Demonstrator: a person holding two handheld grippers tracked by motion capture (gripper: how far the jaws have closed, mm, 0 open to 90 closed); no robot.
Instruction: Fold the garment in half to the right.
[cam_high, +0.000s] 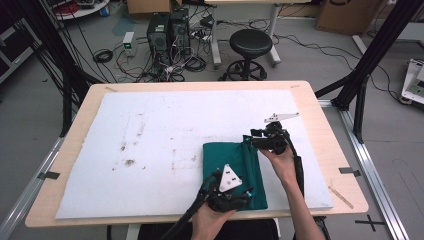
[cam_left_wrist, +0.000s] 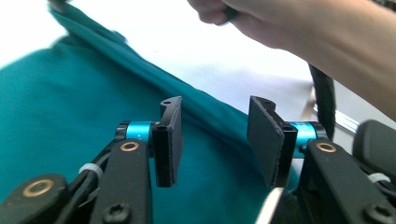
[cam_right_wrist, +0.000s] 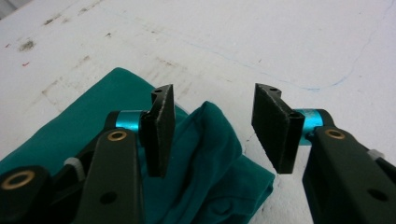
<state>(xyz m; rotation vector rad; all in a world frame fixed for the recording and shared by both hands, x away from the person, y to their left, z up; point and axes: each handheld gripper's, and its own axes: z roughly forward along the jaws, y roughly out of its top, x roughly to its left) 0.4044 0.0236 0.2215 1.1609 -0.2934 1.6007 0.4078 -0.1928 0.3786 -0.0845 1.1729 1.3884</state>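
A stained white mat (cam_high: 165, 135) covers most of the wooden table (cam_high: 87, 117). Beyond its far edge — a black round stool (cam_high: 250, 44), two computer towers (cam_high: 168, 29), tangled cables (cam_high: 150, 67) on the grey floor.

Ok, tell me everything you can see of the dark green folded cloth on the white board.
The dark green folded cloth is soft, matte fabric, folded into a rough upright rectangle with a raised lengthwise fold along its right side. It lies flat on the stained white foam board, near the board's front edge. Its far right corner is bunched and rumpled. The left gripper stands open over its near end and the right gripper open over the bunched corner; no pad presses on it.
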